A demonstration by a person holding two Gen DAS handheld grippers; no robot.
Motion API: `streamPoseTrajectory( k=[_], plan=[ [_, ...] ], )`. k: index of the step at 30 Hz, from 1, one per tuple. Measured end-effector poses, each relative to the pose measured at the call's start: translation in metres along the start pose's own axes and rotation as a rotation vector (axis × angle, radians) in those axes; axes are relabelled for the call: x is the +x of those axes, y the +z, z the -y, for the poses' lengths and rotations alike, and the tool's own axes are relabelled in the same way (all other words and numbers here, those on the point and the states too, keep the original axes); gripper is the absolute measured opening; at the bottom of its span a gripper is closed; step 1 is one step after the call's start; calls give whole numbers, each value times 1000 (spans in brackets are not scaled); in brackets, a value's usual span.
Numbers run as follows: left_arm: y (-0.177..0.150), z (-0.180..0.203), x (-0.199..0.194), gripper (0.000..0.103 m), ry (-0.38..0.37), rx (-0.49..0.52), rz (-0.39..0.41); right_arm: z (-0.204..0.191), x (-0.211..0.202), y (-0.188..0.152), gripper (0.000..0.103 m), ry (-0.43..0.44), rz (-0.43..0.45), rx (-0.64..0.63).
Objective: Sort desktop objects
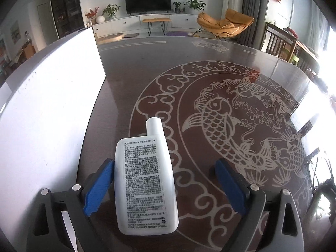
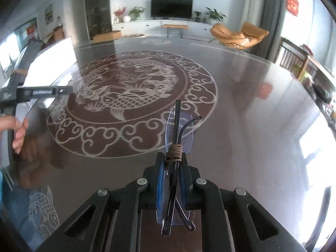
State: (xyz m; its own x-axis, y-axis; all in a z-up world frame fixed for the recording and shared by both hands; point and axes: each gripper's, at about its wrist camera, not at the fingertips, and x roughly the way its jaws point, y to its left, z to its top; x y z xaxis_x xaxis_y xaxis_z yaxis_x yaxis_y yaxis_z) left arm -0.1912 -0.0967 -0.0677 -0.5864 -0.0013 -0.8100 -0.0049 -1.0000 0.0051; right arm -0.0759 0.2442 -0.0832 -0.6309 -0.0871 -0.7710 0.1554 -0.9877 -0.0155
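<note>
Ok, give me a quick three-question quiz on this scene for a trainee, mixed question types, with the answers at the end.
1. True or false: the left claw is clamped tight on the white bottle.
2. Multiple choice: what does the right claw hold? A) a pen B) folded glasses C) a spoon
3. Short answer: what lies to the left of the bottle on the table?

Key
1. False. The claw is open; the bottle lies between its blue pads, with a clear gap on the right side.
2. B. The glasses are folded, with a brown cord wound around them.
3. A white board.
</note>
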Motion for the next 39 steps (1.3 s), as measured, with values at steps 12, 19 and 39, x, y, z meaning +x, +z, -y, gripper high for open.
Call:
streamPoseTrajectory(
  k=[12,19,39],
  plan=[
    [1,-1,2,103,-3,6,-14,9,3,8,74,19,-20,35],
    [1,-1,2,103,-4,7,-14,0,10,11,91,16,-44,4],
    [-1,-1,3,103,-5,7,-13,0,13,11,100,4,-61,3]
  ],
)
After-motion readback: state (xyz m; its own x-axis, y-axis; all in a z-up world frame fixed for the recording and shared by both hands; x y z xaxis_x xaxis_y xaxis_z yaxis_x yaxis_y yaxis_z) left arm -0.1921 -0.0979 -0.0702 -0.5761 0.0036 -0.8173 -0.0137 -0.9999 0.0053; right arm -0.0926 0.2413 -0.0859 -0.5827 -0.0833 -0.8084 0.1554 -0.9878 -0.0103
